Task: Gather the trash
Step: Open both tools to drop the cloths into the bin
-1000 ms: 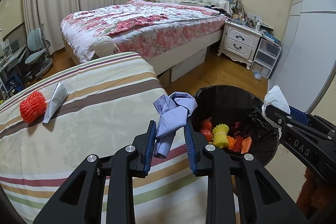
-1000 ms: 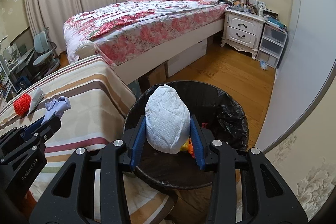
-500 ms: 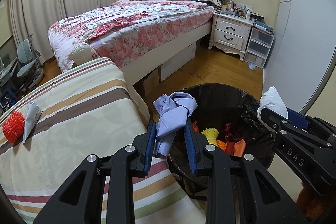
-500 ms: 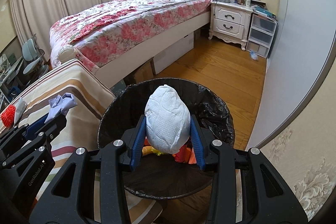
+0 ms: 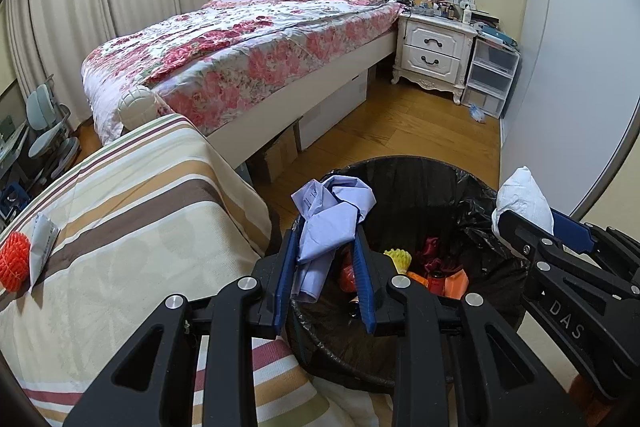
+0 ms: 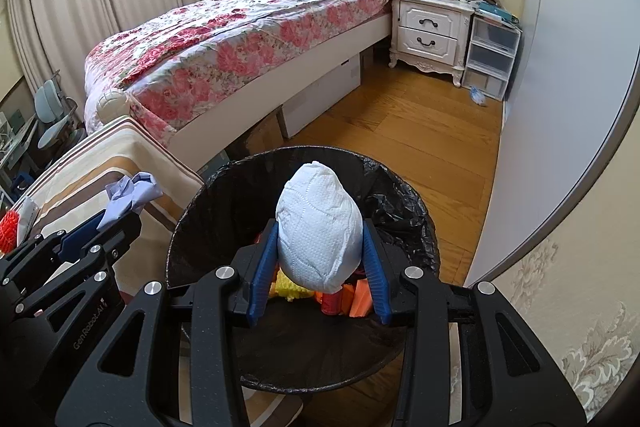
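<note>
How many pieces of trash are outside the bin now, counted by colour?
Lavender, crumpled paper: 1
White, wad: 1
Orange-red, mesh ball: 1
Silver, wrapper: 1
Total: 4

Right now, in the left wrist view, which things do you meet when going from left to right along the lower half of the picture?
Orange mesh ball → silver wrapper → lilac crumpled cloth in the left gripper → yellow piece in the black bin → white wad in the right gripper.
</note>
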Demonstrator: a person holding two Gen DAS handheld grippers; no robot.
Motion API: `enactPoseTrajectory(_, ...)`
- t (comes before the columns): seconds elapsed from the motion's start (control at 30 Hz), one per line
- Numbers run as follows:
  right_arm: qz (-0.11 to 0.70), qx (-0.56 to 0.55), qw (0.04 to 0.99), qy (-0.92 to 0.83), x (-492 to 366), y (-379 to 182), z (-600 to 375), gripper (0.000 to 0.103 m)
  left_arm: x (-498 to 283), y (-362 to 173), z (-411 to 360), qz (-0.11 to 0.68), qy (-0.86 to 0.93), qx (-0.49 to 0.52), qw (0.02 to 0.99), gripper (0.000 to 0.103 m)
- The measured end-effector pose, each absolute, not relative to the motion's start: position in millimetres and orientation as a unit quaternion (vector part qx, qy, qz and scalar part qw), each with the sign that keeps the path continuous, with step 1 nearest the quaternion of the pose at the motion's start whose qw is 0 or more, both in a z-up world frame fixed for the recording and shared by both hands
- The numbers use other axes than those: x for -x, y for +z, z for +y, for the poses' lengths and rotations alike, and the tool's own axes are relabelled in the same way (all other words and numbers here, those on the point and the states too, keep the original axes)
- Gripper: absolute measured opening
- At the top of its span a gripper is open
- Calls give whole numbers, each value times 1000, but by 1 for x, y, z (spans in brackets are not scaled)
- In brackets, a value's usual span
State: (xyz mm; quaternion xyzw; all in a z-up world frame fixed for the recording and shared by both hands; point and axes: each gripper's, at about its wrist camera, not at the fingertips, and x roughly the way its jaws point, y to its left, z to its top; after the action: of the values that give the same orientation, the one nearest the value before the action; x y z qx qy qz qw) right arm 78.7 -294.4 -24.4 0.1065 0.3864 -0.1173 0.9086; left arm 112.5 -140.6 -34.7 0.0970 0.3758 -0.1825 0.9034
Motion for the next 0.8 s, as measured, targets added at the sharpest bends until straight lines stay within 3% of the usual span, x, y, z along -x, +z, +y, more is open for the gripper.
enactPoseTrajectory(0.3, 391, -107, 906, -120, -84, -28, -298, 41, -120, -39, -152, 381, -186, -108, 899, 30)
enactPoseTrajectory(0.37, 390, -106, 906, -122, -84, -29, -299, 43, -121, -40, -153, 382, -184, -109, 899, 43)
enactPoseTrajectory(0.43, 388, -107, 907, -127, -84, -29, -299, 50, -121, -40, -153, 380, -181, -108, 901, 51)
enactPoseTrajectory(0.53, 387, -108, 906, -130, -84, -29, -300, 51, -122, -39, -152, 380, -177, -106, 902, 63)
enactPoseTrajectory(0.8, 387, -106, 906, -133, -84, -27, -299, 53, -119, -31, -142, 372, -167, -103, 907, 70)
